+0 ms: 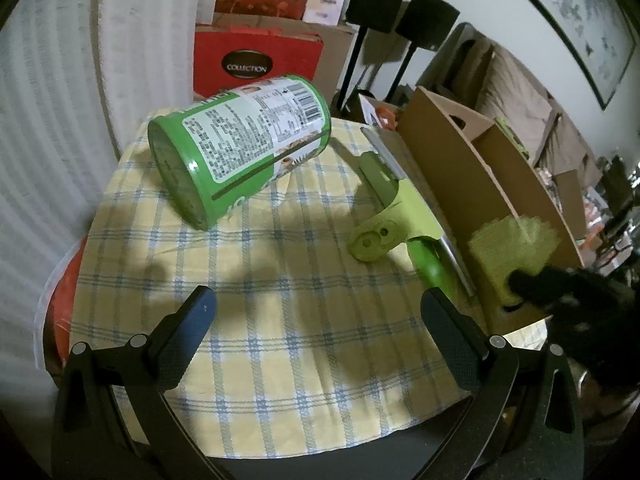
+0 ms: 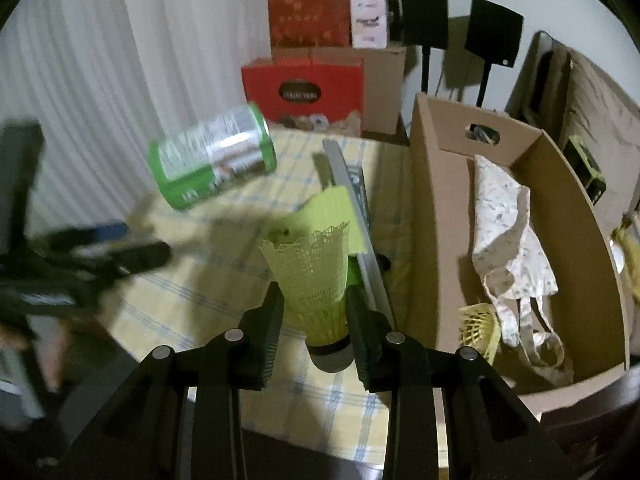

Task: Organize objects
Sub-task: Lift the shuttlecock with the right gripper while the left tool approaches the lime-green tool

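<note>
While its mesh skirt is pointed up the frame and its cork toward the camera, the yellow shuttlecock (image 2: 316,280) is clamped at lower centre by the right gripper (image 2: 316,328). The cardboard box (image 2: 440,208) is seen just right. The left gripper (image 1: 320,320) is held wide, empty.

The left hand-held gripper (image 1: 318,308) points steeply downward, its two dark fingers (image 1: 188,332) spread wide apart with nothing between them. The right hand-held gripper (image 2: 314,314) also tilts downward, its jaws drawn in close, and its ribbed pads (image 2: 272,320) press on both sides of a yellow shuttlecock (image 2: 316,280), whose skirt stands out ahead of the fingertips. From the right wrist view the left hand-held gripper shows only as a dark blur at the left edge.
</note>
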Demonstrator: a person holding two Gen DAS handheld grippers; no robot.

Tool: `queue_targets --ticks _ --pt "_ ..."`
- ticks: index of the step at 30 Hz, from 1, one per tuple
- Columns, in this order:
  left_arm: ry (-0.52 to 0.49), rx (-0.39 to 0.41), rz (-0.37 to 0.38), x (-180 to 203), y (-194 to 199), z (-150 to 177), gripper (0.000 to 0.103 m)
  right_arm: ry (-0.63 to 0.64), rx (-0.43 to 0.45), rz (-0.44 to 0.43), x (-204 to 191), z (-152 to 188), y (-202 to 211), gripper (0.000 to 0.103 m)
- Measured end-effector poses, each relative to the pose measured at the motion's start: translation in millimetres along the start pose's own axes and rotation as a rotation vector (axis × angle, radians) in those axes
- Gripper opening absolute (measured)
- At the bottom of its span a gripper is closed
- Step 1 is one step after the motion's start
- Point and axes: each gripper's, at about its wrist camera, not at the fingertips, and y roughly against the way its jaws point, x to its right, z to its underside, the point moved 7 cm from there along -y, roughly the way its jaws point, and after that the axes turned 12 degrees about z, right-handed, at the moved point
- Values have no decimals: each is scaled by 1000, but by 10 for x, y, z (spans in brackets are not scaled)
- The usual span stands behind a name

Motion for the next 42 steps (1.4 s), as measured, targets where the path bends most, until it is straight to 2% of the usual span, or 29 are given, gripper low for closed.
queue_targets --ticks 8,16,23,28,35,39,42 --pt "-26 -31 21 98 -88 40 98 -110 80 -14 330 -170 454 31" --pt "-38 -56 49 193 -193 91 97 -165 92 -11 540 -126 579 31" --pt "-61 -129 60 458 -488 204 82 -202 99 -19 658 -56 638 31" --pt "-82 -179 39 657 -771 256 78 -213 109 -16 718 -34 725 31" --pt "-118 -190 -44 793 -1070 175 78 -252 123 -7 892 -10 822 31" --pt "-137 -218 -104 822 -1225 160 66 -268 128 0 980 16 864 31" --pt "-140 -228 -122 855 -1313 149 66 -274 127 9 1027 41 886 31"
